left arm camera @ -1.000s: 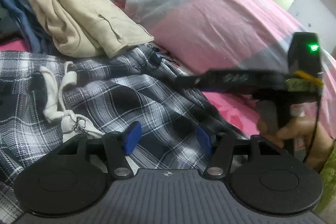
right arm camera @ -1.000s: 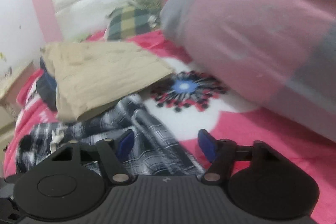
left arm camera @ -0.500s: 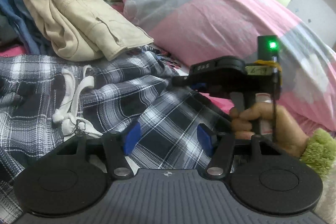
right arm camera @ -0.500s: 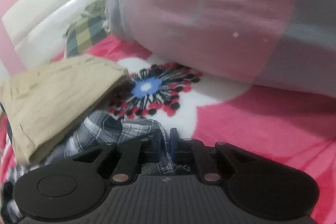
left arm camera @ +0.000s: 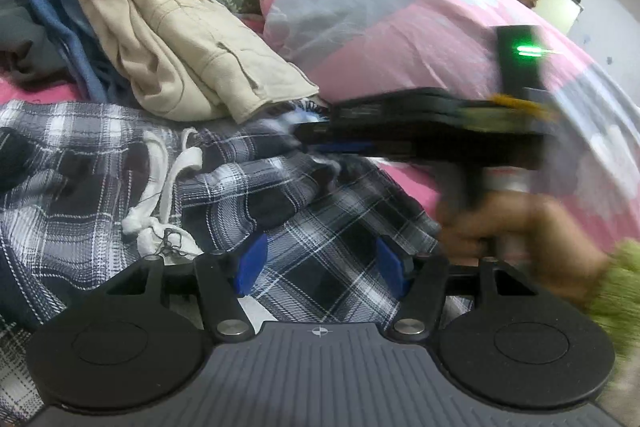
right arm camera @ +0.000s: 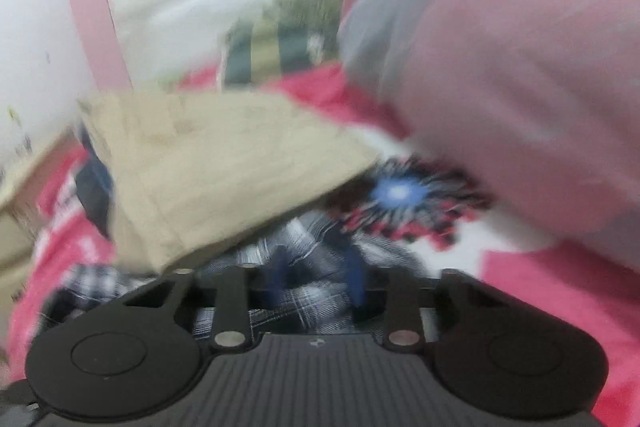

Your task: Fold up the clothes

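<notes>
Right tool [right arm camera: 318, 273] reopening over plaid garment [right arm camera: 304, 303], shifted back

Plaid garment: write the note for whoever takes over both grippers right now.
Left gripper: open, over the plaid garment, gripping nothing.
Right gripper: fingers have just been opening, plaid cloth between them; the blur hides whether they pinch it.
Plaid garment lies crumpled on the pink bedspread, its far edge under the beige garment.
Done: no fold visible.
Left: spread it flat, fold it.
</notes>
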Tool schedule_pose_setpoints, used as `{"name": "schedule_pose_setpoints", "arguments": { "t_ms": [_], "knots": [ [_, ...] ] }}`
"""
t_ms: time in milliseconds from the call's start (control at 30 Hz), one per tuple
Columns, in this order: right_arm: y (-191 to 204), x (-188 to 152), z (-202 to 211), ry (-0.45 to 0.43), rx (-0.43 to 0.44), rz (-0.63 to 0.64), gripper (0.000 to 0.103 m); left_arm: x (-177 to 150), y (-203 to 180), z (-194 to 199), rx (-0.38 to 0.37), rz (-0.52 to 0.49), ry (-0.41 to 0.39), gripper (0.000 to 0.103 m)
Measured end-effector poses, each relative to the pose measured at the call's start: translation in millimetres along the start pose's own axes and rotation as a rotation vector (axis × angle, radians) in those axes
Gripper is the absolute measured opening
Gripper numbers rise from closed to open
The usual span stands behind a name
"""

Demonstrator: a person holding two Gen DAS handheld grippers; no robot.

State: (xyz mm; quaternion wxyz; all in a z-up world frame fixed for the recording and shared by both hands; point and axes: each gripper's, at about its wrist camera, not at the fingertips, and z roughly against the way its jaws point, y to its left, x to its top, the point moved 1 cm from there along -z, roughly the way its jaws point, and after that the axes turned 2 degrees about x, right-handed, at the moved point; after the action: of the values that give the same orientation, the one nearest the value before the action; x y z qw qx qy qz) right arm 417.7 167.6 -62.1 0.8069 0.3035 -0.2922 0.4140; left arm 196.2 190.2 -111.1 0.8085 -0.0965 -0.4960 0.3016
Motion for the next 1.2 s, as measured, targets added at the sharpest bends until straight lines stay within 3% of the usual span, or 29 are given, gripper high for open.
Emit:
{"name": "schedule_pose_setpoints", "arguments": {
  "t_ms": [133, 267, 400, 533, 600, 667, 767, 867, 1033, 1100, 1200],
  "knots": [
    [-10, 3, -32, -0.030, 0.012, -0.068, 0.024, -2, -1, 0, -0.001, -0.011, -0.003, 0.061],
    [-28, 13, -18, -0.052, 0.014, -0.231, 0.025, -2, 0, 1, -0.004, -0.012, -0.004, 0.062],
    [-60, 9, 70, -0.167, -0.029, -0.323, 0.025, -2, 0, 3, -0.008, -0.012, -0.006, 0.063],
    [-92, -22, 193, -0.234, -0.172, -0.341, 0.026, 2, -9, 15, -0.029, -0.038, -0.043, 0.066],
    [-101, -47, 243, -0.206, -0.261, -0.343, 0.026, 3, -17, 23, -0.102, -0.068, -0.032, 0.067],
    [-107, -73, 264, -0.143, -0.315, -0.348, 0.026, -2, -27, 28, -0.181, -0.103, -0.002, 0.067],
    [-108, -108, 261, -0.036, -0.366, -0.332, 0.026, -18, -39, 20, -0.239, -0.157, 0.093, 0.067],
    [-110, -130, 240, 0.010, -0.349, -0.302, 0.026, -31, -40, 5, -0.194, -0.187, 0.162, 0.066],
    [-118, -141, 198, 0.066, -0.326, -0.238, 0.024, -33, -39, 3, -0.196, -0.181, 0.151, 0.066],
    [-127, -141, 184, 0.068, -0.373, -0.221, 0.023, -34, -38, 2, -0.199, -0.187, 0.147, 0.066],
    [-147, -133, 183, 0.036, -0.601, -0.251, 0.023, -35, -39, 1, -0.205, -0.191, 0.143, 0.067]
  ]
}}
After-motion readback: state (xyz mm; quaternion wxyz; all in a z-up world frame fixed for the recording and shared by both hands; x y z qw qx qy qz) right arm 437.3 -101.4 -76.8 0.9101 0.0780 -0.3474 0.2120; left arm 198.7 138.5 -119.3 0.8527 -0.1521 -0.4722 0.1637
